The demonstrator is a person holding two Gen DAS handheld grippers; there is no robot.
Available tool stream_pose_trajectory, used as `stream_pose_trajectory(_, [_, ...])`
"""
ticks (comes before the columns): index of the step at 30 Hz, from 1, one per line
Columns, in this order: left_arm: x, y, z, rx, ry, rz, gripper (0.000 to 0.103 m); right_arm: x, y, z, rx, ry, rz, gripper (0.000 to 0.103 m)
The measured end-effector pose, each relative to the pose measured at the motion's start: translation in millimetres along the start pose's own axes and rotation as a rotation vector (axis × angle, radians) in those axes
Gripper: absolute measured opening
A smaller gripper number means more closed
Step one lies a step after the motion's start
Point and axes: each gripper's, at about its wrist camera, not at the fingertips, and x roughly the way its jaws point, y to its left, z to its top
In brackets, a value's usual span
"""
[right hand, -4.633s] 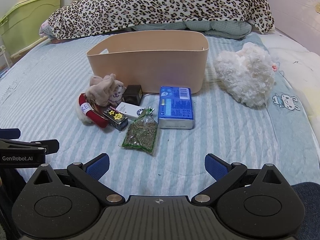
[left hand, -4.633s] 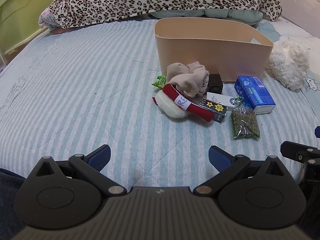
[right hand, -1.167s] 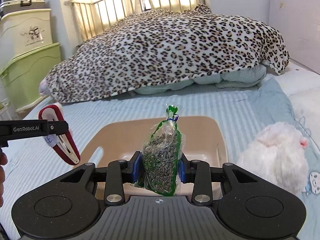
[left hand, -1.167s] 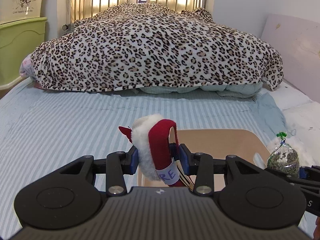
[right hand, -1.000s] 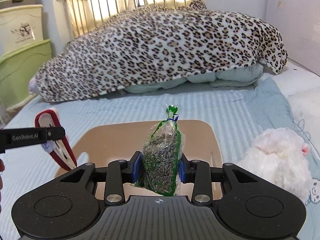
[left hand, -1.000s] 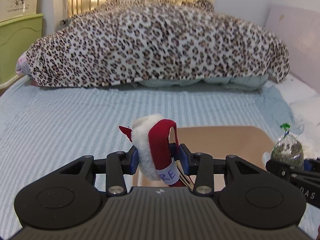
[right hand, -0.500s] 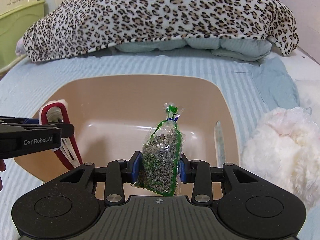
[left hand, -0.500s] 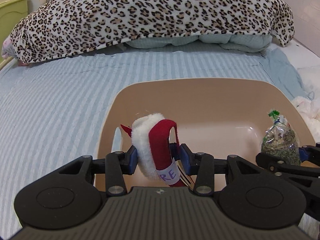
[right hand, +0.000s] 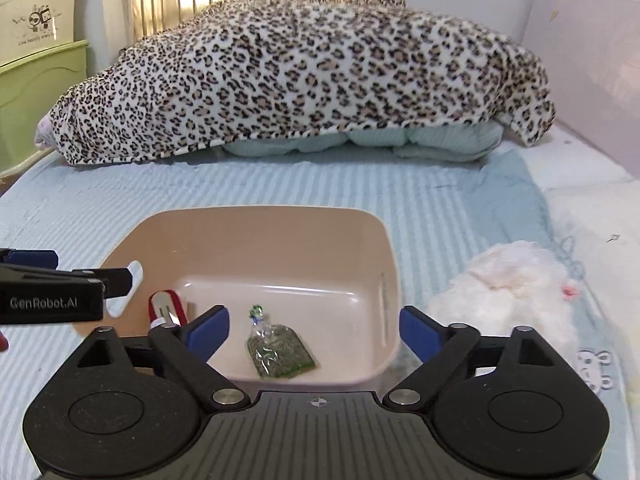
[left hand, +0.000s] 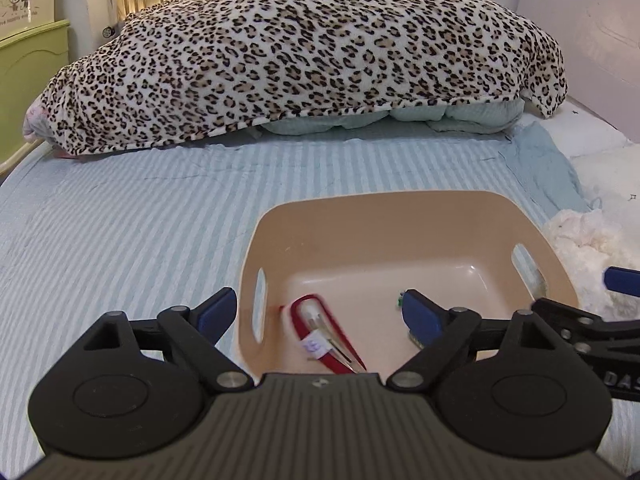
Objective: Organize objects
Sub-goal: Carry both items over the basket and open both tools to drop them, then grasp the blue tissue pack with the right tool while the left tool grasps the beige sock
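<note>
A beige plastic basket (left hand: 400, 208) stands on the striped bed; it also shows in the right wrist view (right hand: 256, 216). The red and white clip (left hand: 324, 336) lies blurred inside it at the left, and shows in the right wrist view (right hand: 166, 306). The green herb bag (right hand: 278, 354) lies on the basket floor. My left gripper (left hand: 320, 312) is open and empty above the basket. My right gripper (right hand: 314, 326) is open and empty above the herb bag. The left gripper's side (right hand: 52, 288) shows at the left of the right wrist view.
A white plush toy (right hand: 508, 288) lies right of the basket, also in the left wrist view (left hand: 588, 236). A leopard-print blanket (left hand: 304, 60) is heaped at the head of the bed. A green cabinet (right hand: 36, 96) stands at the left.
Both grippers have opened. The red clip and the herb bag have dropped into the basket. Both grippers have pulled back and up a little.
</note>
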Motion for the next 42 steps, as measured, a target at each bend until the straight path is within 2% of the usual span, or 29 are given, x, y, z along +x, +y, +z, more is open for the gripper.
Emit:
stream_pose_trajectory(7, [-28.1,4.8,-24.7,-0.006,-0.010,0.014,0.090,-30.0,0.9,-27.4,-0.019,0.017,-0.007,0.095])
stream_pose_trajectory(12, [-33.9,8.7,-46.6,-0.002,0.017,0.027,0.090,-35.3,2.0,-47.3,0.000,0.050,0.002,0.096])
stream_pose_trajectory(16, [-33.2,15.3,-63.8,-0.012,0.049,0.005,0.090,-35.2,4.5,-62.7,0.007,0.069,0.003,0.096])
stream_pose_trajectory(21, [-22.2,20.2,-80.6,0.031,0.082,0.002,0.090,-23.4,7.7,-81.0,-0.017,0.135,0.000,0.096])
stream_pose_trajectory(30, [8.5,26.4,-108.8,0.005,0.137,-0.045,0.090,10.4,3.6,-102.2,0.007,0.249,0.035,0.096])
stream_pose_trajectory(36, [21.5,24.5,-117.4,-0.035,0.110,-0.092,0.090,30.8,3.1,-110.8,-0.002,0.291,0.034,0.096])
stream_pose_trajectory(42, [31.4,12.5,-120.0,0.008,0.093,-0.121,0.090,49.0,6.0,-118.3,-0.012,0.325,0.037,0.096])
